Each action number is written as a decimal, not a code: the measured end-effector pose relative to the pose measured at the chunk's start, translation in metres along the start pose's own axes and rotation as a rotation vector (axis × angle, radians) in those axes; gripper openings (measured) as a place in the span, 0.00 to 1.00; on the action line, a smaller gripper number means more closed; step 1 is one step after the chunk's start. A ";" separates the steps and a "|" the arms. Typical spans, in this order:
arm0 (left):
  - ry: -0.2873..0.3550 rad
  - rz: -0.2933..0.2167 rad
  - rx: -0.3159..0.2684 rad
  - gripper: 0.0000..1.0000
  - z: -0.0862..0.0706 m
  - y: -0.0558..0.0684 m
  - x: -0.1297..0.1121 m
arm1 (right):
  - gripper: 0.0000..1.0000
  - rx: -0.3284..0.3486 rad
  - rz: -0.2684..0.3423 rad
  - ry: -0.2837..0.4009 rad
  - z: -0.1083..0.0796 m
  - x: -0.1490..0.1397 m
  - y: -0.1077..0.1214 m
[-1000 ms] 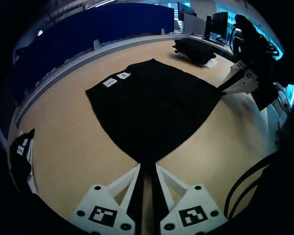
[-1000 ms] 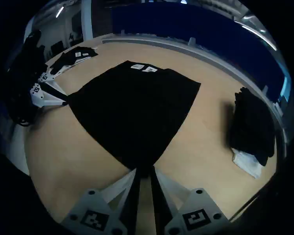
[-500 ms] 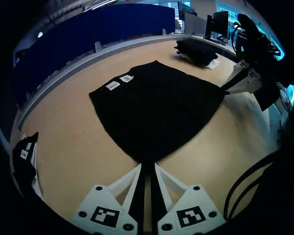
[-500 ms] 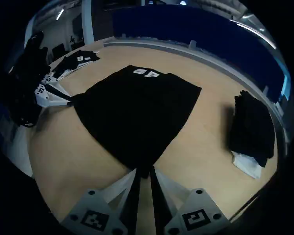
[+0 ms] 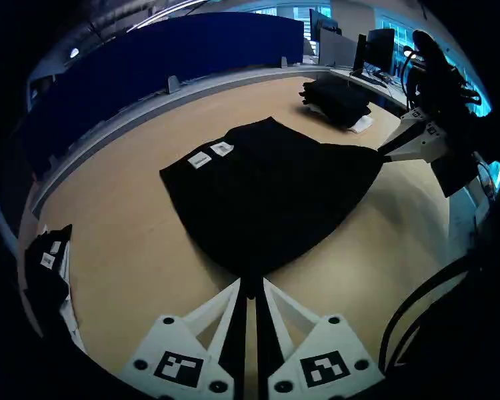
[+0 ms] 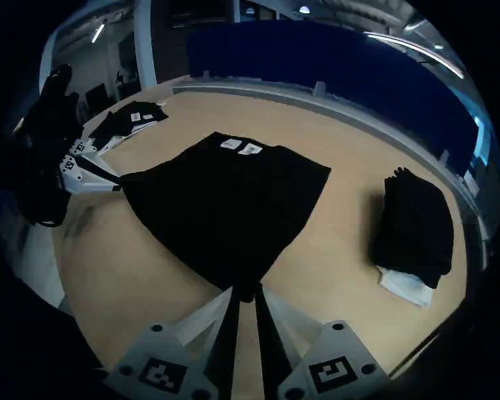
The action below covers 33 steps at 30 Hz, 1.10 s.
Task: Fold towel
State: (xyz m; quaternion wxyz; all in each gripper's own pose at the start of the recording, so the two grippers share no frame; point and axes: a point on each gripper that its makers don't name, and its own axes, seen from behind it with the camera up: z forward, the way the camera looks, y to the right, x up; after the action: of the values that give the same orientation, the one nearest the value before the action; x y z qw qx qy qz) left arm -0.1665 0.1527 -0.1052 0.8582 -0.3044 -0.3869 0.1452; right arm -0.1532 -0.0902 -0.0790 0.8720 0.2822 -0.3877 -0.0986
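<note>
Left hand-held gripper [image 5: 252, 285] and right hand-held gripper [image 6: 248, 293] pinch adjacent towel [image 5: 270, 193] corners.

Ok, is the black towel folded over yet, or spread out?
Spread out. The black towel lies open on the table, white labels at its far edge; the left gripper and right gripper each pinch a near corner.

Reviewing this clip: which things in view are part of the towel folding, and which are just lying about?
In the job:
black towel, spread on the table
left gripper and right gripper, each shut on a towel corner

Lying about:
stack of folded dark cloths
white cloth under that stack
dark labelled cloth near the table's edge
blue partition
monitors
</note>
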 end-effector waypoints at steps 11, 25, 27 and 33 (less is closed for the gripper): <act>-0.007 -0.011 0.004 0.08 -0.038 0.007 0.013 | 0.16 0.013 0.020 0.039 -0.043 0.024 -0.016; -0.028 -0.044 -0.009 0.08 -0.053 0.025 0.006 | 0.15 0.029 0.046 0.030 -0.067 0.015 -0.032; -0.027 -0.039 -0.011 0.08 -0.052 0.026 0.006 | 0.15 0.031 0.049 0.033 -0.066 0.014 -0.034; -0.023 -0.027 -0.011 0.08 -0.051 0.028 0.006 | 0.15 0.015 0.035 0.038 -0.062 0.011 -0.035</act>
State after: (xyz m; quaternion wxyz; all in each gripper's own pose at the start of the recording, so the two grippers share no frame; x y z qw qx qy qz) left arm -0.1242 0.1561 -0.1460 0.8539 -0.3022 -0.4017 0.1347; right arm -0.0989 -0.0973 -0.1259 0.8787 0.2836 -0.3765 -0.0749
